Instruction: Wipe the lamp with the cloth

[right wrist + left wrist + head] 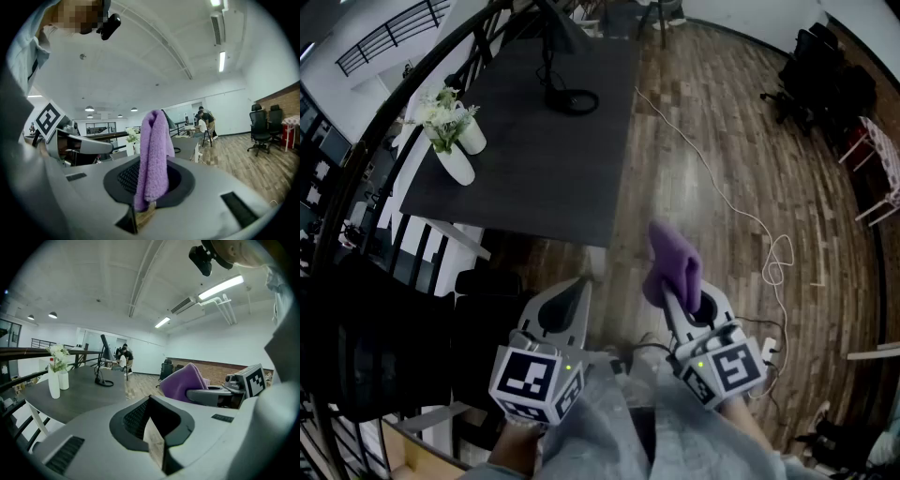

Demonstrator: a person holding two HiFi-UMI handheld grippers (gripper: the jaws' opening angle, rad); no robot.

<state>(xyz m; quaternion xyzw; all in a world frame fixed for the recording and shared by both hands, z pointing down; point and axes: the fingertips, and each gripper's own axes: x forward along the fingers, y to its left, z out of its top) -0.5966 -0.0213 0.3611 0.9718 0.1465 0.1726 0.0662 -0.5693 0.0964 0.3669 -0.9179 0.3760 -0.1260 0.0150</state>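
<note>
Lower right: right gripper clamped on purple cloth; lower left, left gripper nearly closed, empty.

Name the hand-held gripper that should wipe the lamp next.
Right: the right hand-held gripper clamps the purple cloth; the left hand-held gripper is shut on nothing. The lamp stands ahead.

The purple cloth is standing upward, fluffy and folded over at the top. Its lower end is being pinched between the closed jaws of the right tool. The black lamp is standing upright on its round base at the far part of the dark worktop, well apart from the cloth.
</note>
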